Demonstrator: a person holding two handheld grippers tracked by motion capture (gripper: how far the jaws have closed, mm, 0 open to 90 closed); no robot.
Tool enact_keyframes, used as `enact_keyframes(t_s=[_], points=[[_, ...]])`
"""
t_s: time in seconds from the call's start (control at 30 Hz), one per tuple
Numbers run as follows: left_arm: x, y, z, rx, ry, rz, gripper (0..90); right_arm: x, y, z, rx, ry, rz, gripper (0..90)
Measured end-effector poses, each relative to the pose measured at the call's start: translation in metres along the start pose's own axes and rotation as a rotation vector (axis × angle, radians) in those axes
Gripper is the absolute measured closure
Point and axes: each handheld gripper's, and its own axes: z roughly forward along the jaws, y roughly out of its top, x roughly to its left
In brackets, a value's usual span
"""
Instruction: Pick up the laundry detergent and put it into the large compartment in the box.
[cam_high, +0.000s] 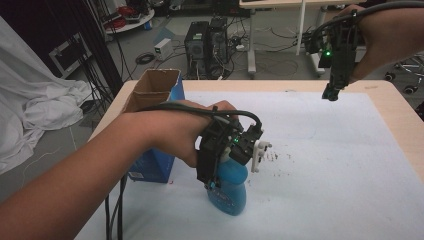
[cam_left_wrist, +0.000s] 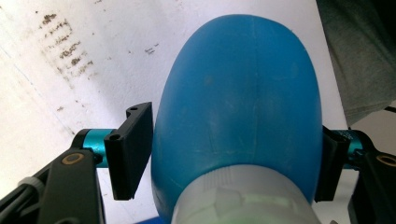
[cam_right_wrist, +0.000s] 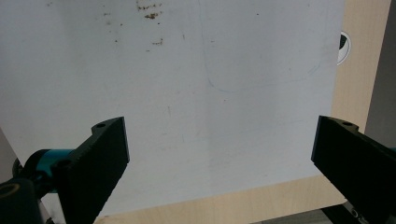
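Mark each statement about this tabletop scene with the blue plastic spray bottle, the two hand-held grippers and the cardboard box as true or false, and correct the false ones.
1. The left gripper has its jaws on either side of the blue plastic spray bottle. True.
2. The right gripper holds a sponge. False: its jaws stand wide apart with nothing between them.
3. The bottle's nozzle is red. False: the white nozzle shows in the high view.
4. Dark crumbs lie on the white table cover. True.
5. The open cardboard box with blue sides stands at the table's right edge. False: it stands at the left edge.
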Motion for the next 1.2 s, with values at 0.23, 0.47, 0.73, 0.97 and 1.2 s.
enact_keyframes(t_s=[0.23, 0.47, 0.73, 0.97, 1.2], points=[[0.000, 0.001, -0.001, 0.006, -0.002, 0.011, 31.4, 0.001, 0.001, 0.001, 0.004, -0.001, -0.006, 3.2], [-0.001, 0.001, -0.001, 0.006, -0.010, 0.020, 36.7, 0.001, 0.003, 0.001, 0.000, 0.001, -0.008, 3.2], [-0.002, 0.001, -0.002, 0.011, -0.007, 0.013, 37.5, 0.001, 0.003, 0.003, 0.001, 0.003, -0.004, 3.2], [-0.001, -0.001, -0.009, 0.007, -0.007, -0.048, 37.7, 0.001, 0.002, 0.002, 0.005, 0.001, -0.011, 3.2], [-0.002, -0.004, -0.025, -0.022, -0.022, -0.102, 37.7, 0.001, 0.002, 0.003, 0.006, 0.004, -0.012, 3.2]])
